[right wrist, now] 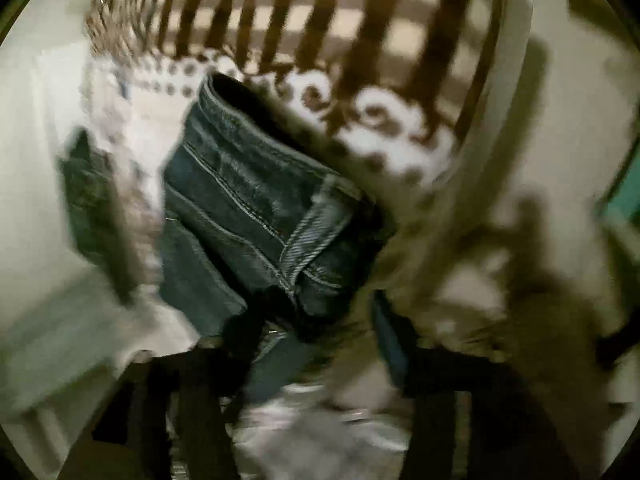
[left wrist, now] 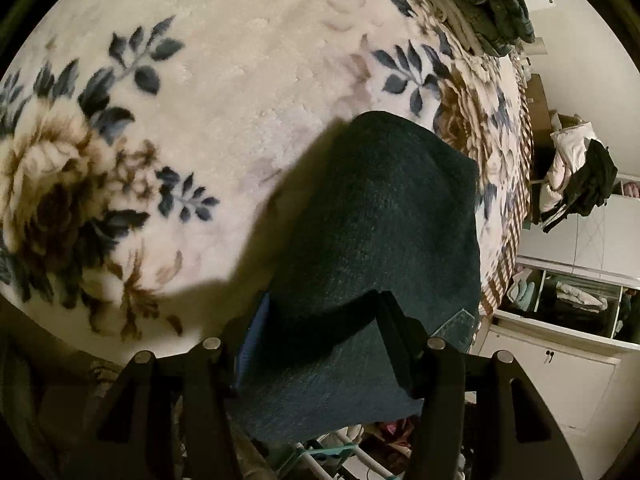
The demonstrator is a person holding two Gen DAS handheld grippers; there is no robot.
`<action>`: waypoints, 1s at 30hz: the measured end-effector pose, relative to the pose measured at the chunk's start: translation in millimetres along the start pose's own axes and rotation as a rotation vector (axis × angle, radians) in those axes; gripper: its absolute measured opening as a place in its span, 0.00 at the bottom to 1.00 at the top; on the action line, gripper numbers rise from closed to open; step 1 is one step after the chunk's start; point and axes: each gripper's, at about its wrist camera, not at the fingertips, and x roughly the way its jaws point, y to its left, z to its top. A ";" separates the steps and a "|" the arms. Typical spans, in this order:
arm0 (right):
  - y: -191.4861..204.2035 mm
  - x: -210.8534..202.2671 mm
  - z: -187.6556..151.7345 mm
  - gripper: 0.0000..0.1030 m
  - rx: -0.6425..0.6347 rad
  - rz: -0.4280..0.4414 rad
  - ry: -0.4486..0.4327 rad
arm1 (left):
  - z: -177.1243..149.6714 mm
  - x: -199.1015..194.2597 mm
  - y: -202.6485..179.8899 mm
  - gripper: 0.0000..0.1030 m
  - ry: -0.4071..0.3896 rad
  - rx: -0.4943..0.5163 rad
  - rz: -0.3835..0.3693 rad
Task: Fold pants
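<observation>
Dark blue jeans [left wrist: 376, 224] hang from my left gripper [left wrist: 320, 332] above a cream floral blanket [left wrist: 224, 92]. Its two fingers stand on either side of a thick fold of denim, shut on it. In the blurred right wrist view the waistband end of the jeans [right wrist: 256, 204], with seams and a belt loop, hangs in front of my right gripper [right wrist: 316, 328]. The denim runs down between its dark fingers, and it looks shut on the fabric.
A stack of folded green and white clothes [left wrist: 492, 4] lies at the bed's far right corner. White cabinets [left wrist: 560, 312] with heaped clothing [left wrist: 576, 176] stand right of the bed. A brown checked bed skirt [right wrist: 320, 12] hangs behind the jeans.
</observation>
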 end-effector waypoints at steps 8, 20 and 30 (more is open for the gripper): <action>-2.9 28.0 -2.0 0.49 -0.041 0.032 -0.052 | -0.8 9.1 4.3 0.51 0.004 0.008 0.004; 47.7 8.5 10.3 0.45 -0.298 -0.112 -0.069 | -7.2 10.1 -5.0 0.78 0.030 0.054 -0.040; 26.2 54.1 -16.0 0.80 -0.326 0.023 0.064 | 5.7 32.5 -5.5 0.82 0.030 0.095 -0.049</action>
